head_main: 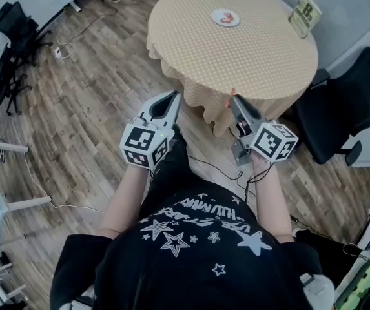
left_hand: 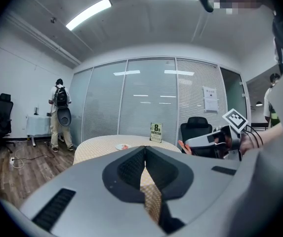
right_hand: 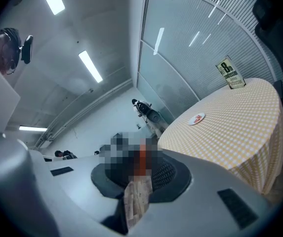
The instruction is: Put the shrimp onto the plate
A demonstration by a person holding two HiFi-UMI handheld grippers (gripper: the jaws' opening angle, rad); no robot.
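A small white plate [head_main: 225, 17] with something orange-red on it sits toward the far side of a round table [head_main: 262, 63] covered in a yellow checked cloth. My right gripper [head_main: 232, 97] hangs in the air just off the table's near edge, shut on a thin orange shrimp [right_hand: 140, 161]. The shrimp's tip [left_hand: 182, 145] pokes out past the jaws in the left gripper view. My left gripper [head_main: 174, 96] is level with it, to the left and off the table, jaws shut with nothing between them [left_hand: 144, 152]. The plate [right_hand: 196, 118] lies well beyond both grippers.
A green-and-white sign card [head_main: 305, 15] stands at the table's far right rim. A black office chair [head_main: 346, 115] is close to the table on the right. More black chairs [head_main: 10, 37] and a floor cable are at the left. A person [left_hand: 58, 113] stands far off.
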